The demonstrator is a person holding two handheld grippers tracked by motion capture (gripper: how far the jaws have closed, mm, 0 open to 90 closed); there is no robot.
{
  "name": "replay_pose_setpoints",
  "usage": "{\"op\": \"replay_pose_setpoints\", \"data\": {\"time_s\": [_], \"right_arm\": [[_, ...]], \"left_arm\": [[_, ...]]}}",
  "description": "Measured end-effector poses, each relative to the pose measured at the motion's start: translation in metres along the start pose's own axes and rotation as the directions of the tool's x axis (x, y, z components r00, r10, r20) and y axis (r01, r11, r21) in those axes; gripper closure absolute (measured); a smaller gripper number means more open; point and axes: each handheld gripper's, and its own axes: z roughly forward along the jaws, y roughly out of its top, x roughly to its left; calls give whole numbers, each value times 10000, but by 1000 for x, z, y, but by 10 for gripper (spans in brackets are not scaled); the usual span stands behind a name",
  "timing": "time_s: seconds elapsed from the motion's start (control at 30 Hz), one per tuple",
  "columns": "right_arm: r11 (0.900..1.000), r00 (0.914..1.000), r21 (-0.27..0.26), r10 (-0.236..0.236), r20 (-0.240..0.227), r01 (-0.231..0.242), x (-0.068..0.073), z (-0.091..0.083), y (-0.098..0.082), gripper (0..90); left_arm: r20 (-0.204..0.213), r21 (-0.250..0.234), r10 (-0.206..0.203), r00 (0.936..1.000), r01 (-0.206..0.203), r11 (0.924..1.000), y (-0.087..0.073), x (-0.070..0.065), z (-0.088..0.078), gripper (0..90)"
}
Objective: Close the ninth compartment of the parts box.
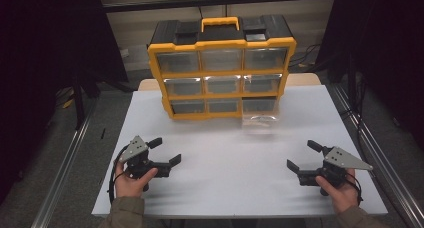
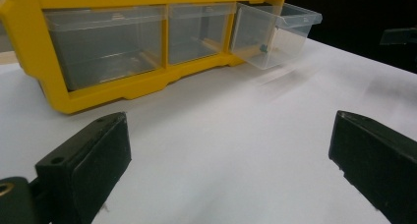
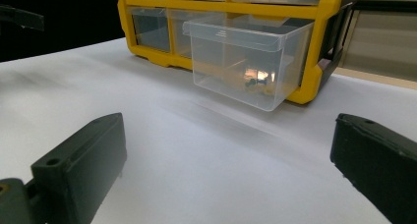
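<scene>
Both tools rest near the front edge of the white tabletop [image 1: 225,153], the left tool [image 1: 167,150] and right tool [image 1: 302,155] each with jaws spread and empty. Farther back, the clear drawer [image 3: 241,62] juts from the bottom-right slot of the yellow organiser [image 1: 222,68] — a careless nudge could tip it out, spilling its small contents. Beyond — dark curtains and floor rails.
</scene>
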Motion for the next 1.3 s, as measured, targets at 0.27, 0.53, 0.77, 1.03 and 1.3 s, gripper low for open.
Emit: {"op": "replay_pose_setpoints", "data": {"time_s": [0.27, 0.53, 0.77, 1.03, 1.3], "right_arm": [[10000, 9999, -43, 89, 59, -89, 0, 1, 0, 0], [9997, 9992, 90, 203, 345, -206, 3, 5, 1, 6], [9995, 9963, -7, 326, 792, -326, 3, 9, 4, 15], [9988, 9918, 72, 470, 1187, -482, 2, 15, 8, 34], [9978, 9883, 110, 626, 1387, -648, 2, 19, 11, 70]], "left_arm": [[-120, -126, 64, 9999, -66, 9999, -1, 3, -7, 21], [-46, -113, 174, 9998, -174, 9998, -1, 3, -9, 18], [285, -139, 130, 9995, -126, 9998, -3, 4, -9, 16], [-65, -181, 119, 9999, -120, 9998, -4, 5, -11, 15], [16, -229, 156, 9999, -156, 9996, -5, 7, -14, 15]]}}
